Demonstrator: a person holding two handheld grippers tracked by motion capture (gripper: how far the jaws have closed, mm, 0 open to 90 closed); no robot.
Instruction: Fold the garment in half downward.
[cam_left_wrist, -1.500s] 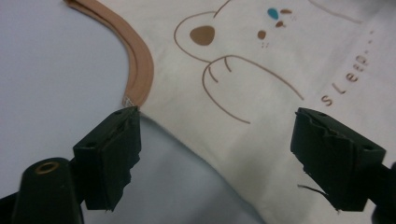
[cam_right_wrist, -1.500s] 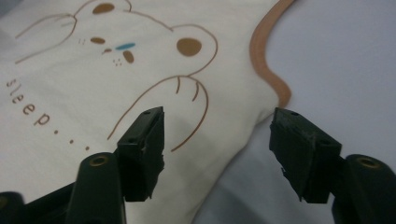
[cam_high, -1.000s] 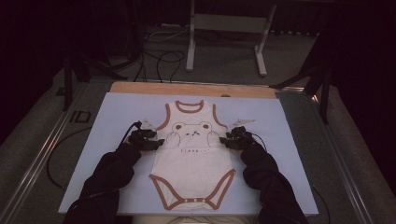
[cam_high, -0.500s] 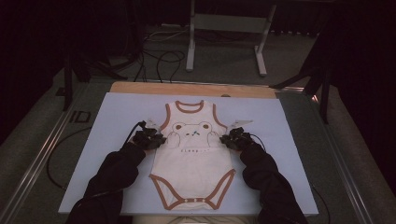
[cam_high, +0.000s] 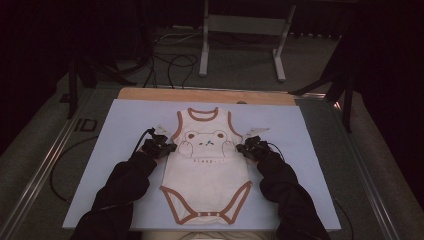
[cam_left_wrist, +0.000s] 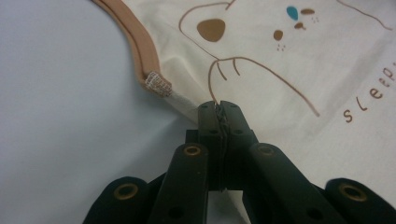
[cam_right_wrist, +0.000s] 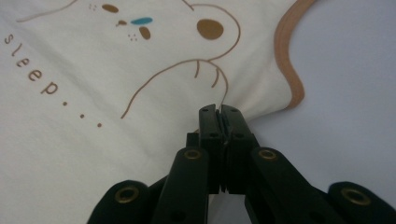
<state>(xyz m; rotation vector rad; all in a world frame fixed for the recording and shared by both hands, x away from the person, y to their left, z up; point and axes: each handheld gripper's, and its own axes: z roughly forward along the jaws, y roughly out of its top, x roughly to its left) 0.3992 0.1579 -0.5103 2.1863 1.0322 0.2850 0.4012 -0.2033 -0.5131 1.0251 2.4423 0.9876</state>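
A cream baby bodysuit (cam_high: 206, 165) with brown trim and a bear print lies flat, front up, on the pale blue mat (cam_high: 310, 150). My left gripper (cam_high: 167, 148) is shut on its left side seam just under the armhole. In the left gripper view the jaws pinch the cream fabric (cam_left_wrist: 289, 93) at that gripper (cam_left_wrist: 219, 108), below the brown armhole trim (cam_left_wrist: 135, 46). My right gripper (cam_high: 244, 148) is shut on the opposite side seam. The right gripper view shows this gripper (cam_right_wrist: 219, 111) clamping the cloth (cam_right_wrist: 93, 121) beside the brown trim (cam_right_wrist: 287, 60).
The mat lies on a wooden tabletop (cam_high: 205, 95) with bare blue margins on every side of the garment. Cables (cam_high: 60, 175) trail off to the left. A white stand (cam_high: 240, 35) and dark tripod legs (cam_high: 340, 85) stand on the floor behind the table.
Both grippers have moved slightly inward onto the bodysuit's side seams. The garment itself has stayed flat in the same place.
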